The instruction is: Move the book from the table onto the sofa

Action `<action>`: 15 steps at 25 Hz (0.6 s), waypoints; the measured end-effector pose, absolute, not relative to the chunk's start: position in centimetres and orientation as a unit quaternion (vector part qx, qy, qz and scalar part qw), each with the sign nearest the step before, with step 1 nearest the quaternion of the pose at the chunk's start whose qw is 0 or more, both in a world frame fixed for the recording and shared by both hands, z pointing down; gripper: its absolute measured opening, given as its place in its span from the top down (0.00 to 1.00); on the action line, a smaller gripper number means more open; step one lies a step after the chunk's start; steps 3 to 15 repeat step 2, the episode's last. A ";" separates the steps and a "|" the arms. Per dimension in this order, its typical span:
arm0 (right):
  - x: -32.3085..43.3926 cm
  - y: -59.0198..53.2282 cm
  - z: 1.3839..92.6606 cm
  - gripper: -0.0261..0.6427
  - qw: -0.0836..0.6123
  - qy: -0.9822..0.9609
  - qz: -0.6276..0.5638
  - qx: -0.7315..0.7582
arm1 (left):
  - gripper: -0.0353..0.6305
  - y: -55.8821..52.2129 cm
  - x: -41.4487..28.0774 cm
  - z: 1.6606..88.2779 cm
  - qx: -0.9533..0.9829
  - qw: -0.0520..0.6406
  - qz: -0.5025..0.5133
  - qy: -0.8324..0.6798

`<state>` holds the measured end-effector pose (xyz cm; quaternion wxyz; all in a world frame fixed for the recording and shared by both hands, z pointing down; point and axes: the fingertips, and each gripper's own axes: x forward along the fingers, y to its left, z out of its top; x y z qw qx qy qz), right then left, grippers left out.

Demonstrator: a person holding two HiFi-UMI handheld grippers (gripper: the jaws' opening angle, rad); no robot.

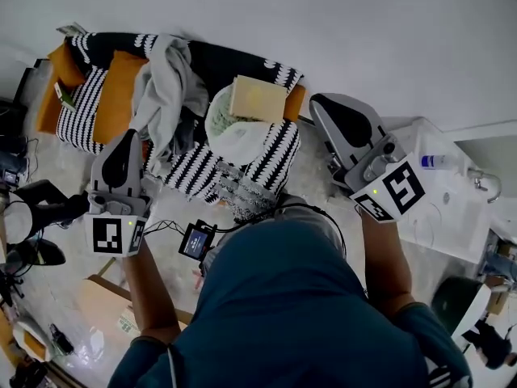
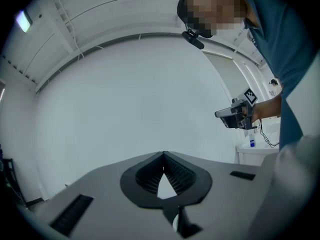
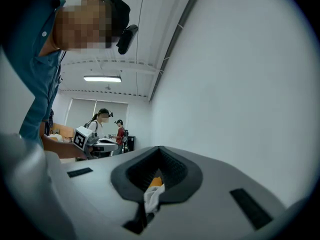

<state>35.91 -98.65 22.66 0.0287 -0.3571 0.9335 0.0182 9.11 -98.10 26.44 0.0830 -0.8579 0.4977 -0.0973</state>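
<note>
Left gripper (image 2: pixel 162 158) and right gripper (image 3: pixel 159 153) jaws shut, empty. Book (image 1: pixel 258 98) sits on a lumpy pile (image 1: pixel 230 136) on the sofa (image 1: pixel 109 95); it could slide off.

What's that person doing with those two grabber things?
A person holds up the left gripper and the right gripper, both pointing at a white wall. Both are shut, with nothing in them. The tan book lies on a pale bundle on the striped sofa, next to some grey clothes. Nothing is touching it.
</note>
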 end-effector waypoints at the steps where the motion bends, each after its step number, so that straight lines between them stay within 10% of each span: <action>1: 35.9 -97.9 22.4 0.94 0.028 0.933 0.020 -0.359 | 0.94 -97.4 8.5 26.4 -0.855 0.079 -0.099 0.503; 15: 35.8 -97.1 22.2 0.94 0.027 0.932 0.021 -0.360 | 0.94 -96.8 7.9 26.4 -0.852 0.075 -0.100 0.508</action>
